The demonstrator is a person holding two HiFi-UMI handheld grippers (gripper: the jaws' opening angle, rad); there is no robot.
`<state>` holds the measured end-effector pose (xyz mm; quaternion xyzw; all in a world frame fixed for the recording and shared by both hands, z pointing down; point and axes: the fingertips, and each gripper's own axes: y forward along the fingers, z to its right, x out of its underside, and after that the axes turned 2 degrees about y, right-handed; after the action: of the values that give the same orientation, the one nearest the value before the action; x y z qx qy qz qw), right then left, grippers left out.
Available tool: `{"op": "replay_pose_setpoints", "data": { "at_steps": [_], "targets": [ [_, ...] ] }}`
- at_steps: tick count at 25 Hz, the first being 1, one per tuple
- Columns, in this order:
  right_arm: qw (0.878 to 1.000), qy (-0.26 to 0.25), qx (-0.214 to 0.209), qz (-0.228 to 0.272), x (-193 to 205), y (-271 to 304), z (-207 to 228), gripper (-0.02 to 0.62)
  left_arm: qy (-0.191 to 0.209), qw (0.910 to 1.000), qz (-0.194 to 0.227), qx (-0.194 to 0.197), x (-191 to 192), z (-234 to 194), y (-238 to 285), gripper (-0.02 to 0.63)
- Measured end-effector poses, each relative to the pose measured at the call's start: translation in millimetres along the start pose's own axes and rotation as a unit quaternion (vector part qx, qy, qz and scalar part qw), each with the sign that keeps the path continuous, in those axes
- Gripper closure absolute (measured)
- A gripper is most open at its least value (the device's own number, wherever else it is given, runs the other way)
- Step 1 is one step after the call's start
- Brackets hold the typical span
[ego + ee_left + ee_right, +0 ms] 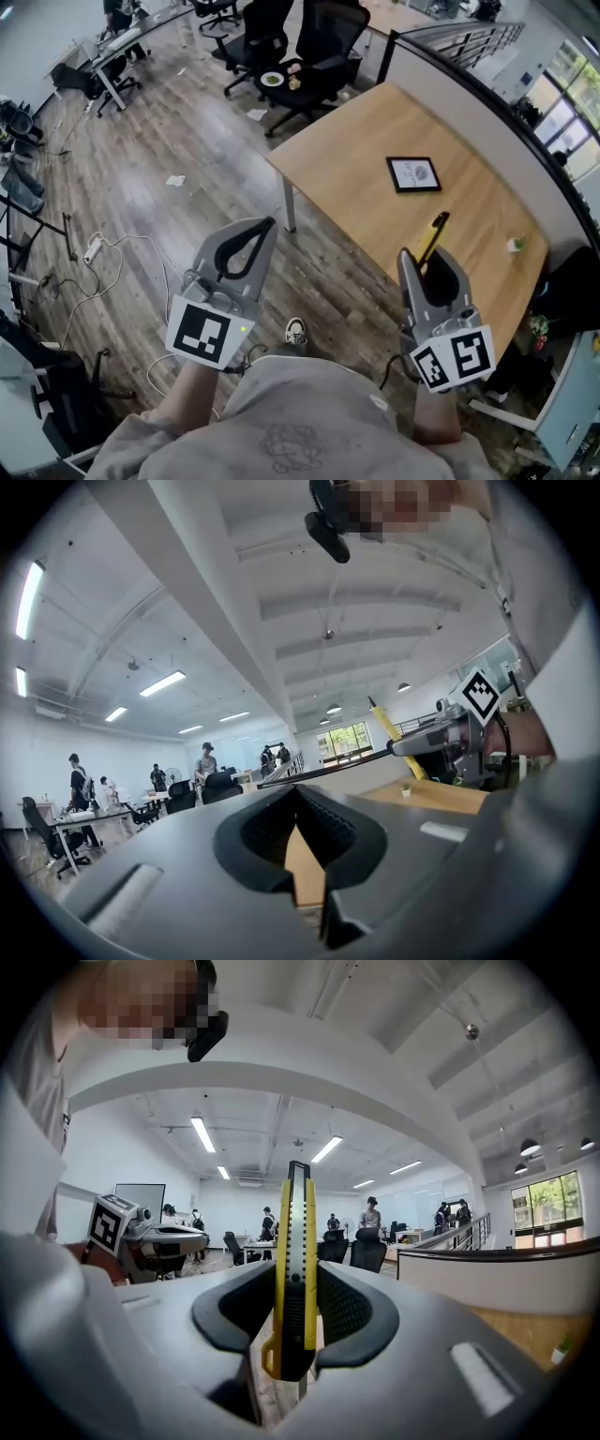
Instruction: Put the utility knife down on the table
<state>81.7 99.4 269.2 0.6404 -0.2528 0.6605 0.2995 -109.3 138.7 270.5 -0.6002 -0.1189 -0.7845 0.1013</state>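
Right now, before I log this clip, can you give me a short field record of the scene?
right hand-held gripper: shut on the yellow utility knife, which sticks out past the jaws
left hand-held gripper: shut, nothing between the jaws
wooden table: a black-framed picture lies on it
task state: utility knife not yet set down, held clear of the wooden table

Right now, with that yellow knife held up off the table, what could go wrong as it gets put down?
1. The right gripper pinches the utility knife only near its lower end, and most of it sticks out, so it might pivot or slip.
2. The knife seems to hang near the table's front edge. Released too early, it could drop to the floor.
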Motion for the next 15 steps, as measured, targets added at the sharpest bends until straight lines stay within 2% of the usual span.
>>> {"op": "replay_pose_setpoints", "data": {
  "at_steps": [5,10,13,15],
  "targets": [
    [1.0,0.002,0.008,-0.002,-3,49,-4,0.459,-0.007,1.0,-0.006,-0.002,15,-47,20,0.606],
    [1.0,-0.004,0.006,-0.02,6,87,-4,0.459,-0.024,0.9997,-0.001,0.004,26,-74,38,0.606],
    [0.999,-0.02,0.014,-0.037,17,106,4,0.459,-0.058,0.998,0.023,0.009,28,-89,49,0.606],
    [0.999,-0.027,0.018,-0.042,22,117,11,0.459,-0.062,0.9974,0.036,0.005,28,-102,59,0.606]
  ]
}}
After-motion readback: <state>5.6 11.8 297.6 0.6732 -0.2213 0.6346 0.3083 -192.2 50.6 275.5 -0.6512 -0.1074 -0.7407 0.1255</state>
